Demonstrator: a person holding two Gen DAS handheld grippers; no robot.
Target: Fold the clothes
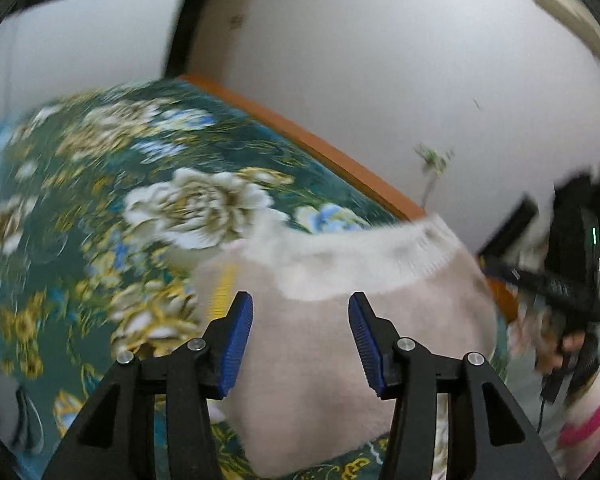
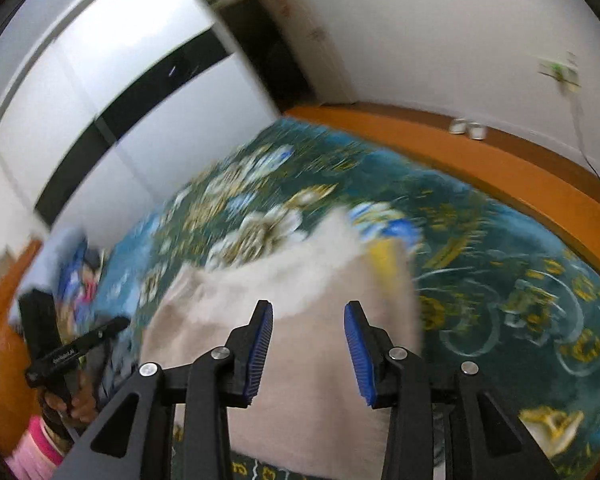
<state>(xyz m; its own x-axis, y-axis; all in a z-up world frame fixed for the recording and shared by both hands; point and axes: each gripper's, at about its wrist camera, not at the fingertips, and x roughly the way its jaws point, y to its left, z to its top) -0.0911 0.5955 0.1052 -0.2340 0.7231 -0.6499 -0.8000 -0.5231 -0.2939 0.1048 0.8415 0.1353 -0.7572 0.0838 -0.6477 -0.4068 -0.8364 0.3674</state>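
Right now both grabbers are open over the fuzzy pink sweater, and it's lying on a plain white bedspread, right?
Not quite: the bedspread isn't plain white. It is dark green with big flowers, as the left wrist view shows. The rest holds: the left gripper and right gripper are both open over the fuzzy pink sweater.

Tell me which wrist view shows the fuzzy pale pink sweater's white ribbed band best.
The left wrist view. There the white ribbed band runs as a full arc across the fuzzy pale pink sweater, beyond the open left gripper. In the right wrist view the band is smeared by motion blur beyond the open right gripper.
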